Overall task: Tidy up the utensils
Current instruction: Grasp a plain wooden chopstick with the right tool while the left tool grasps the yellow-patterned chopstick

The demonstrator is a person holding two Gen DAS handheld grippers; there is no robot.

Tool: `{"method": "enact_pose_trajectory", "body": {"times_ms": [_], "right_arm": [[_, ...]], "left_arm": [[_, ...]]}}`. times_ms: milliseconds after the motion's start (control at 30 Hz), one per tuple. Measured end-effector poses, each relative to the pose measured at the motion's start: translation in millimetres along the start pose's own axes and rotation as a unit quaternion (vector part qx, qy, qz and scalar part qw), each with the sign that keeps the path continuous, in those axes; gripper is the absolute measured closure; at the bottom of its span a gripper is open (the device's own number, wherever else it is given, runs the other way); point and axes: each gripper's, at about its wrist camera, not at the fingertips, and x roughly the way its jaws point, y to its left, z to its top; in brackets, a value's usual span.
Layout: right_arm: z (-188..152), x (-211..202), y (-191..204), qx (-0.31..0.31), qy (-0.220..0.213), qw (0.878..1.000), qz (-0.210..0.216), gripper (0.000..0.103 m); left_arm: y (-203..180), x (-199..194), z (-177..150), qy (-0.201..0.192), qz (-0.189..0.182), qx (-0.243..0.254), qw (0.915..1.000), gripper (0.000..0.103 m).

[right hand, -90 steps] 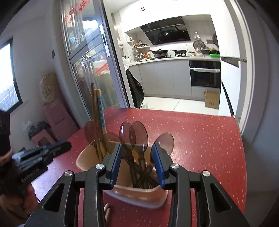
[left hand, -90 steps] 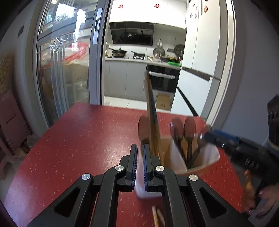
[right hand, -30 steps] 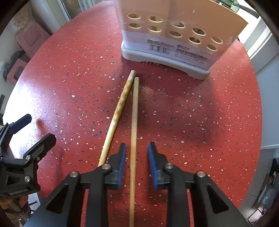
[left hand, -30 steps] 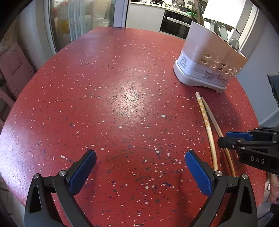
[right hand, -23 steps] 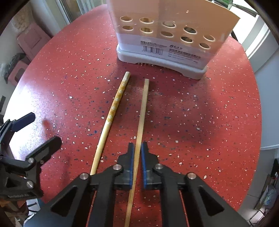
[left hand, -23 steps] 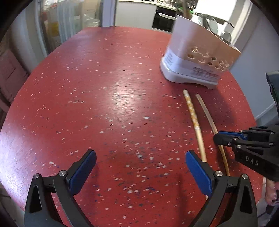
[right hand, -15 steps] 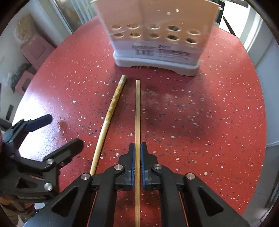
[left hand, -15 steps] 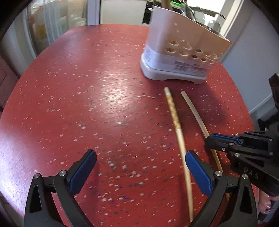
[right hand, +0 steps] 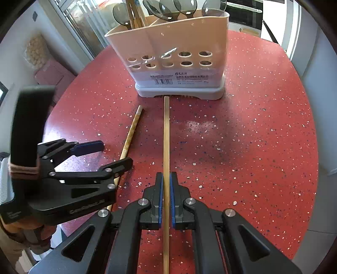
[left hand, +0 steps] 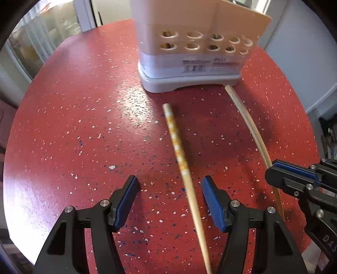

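A beige utensil holder [right hand: 177, 54] with spoons [right hand: 168, 8] and chopsticks in it stands on the red table [right hand: 252, 126]; it also shows in the left wrist view [left hand: 189, 52]. My right gripper [right hand: 166, 189] is shut on a plain chopstick [right hand: 166, 137], whose far tip is at the holder's base. My left gripper [left hand: 170, 200] is open, its fingers on either side of a patterned chopstick [left hand: 179, 151] lying on the table. That chopstick shows in the right wrist view [right hand: 131, 130], with the left gripper [right hand: 99, 153] over it. The right gripper [left hand: 294, 181] shows at the right of the left wrist view, holding the plain chopstick [left hand: 248, 126].
The table is round with edges close on all sides. A glass sliding door [left hand: 42, 46] and kitchen lie beyond it. A pink stool [right hand: 52, 73] stands to the left on the floor.
My left gripper has moved right and forward over the patterned chopstick and narrowed its opening. My right gripper, shut on the plain chopstick, has tilted up and the holder looms closer.
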Motion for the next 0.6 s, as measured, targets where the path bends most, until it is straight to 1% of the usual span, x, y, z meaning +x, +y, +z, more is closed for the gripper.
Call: {"method": "enact_pose_trajectory", "body": {"times_ms": [100,233,300,333,400,433,500,600], "right_arm": [[-4.3,-1.9,0.3,0.004,-0.005,1.000,0.006,0.097],[-4.4,-8.5,0.9,0.008,-0.011,1.000,0.012,0.097],[-8.2,-14.2,-1.1,0.009,-0.014,1.000,0.014,0.097],[-8.4,-15.6,-1.8,0.010,-0.016,1.000,0.016,0.097],[-11.8,-21.5,-5.7,0.011,-0.019,1.000,0.019,0.097],[-12.2,-22.3,-5.9,0.012,-0.020,1.000,0.020,0.097],[-13.6,-24.8,-7.6,0.013,-0.022,0.999,0.021,0.097],[-15.7,-31.2,-12.1,0.016,-0.026,0.999,0.023,0.097]], "left_arm": [[-14.6,7.0,10.2,0.011,0.010,0.018,0.9997,0.014],[-22.0,9.7,18.0,0.022,0.010,0.021,0.9995,0.014],[-29.4,6.4,22.5,0.027,0.009,0.023,0.9993,0.015],[-30.3,7.3,23.7,0.030,0.006,0.025,0.9992,0.018],[-29.7,5.8,27.8,0.030,0.004,0.035,0.9989,0.040],[-31.6,7.0,31.6,0.032,0.003,0.036,0.9989,0.045],[-33.4,6.6,34.2,0.031,0.001,0.037,0.9988,0.063],[-25.4,1.3,31.2,0.021,-0.019,0.022,0.9994,0.067]]}}
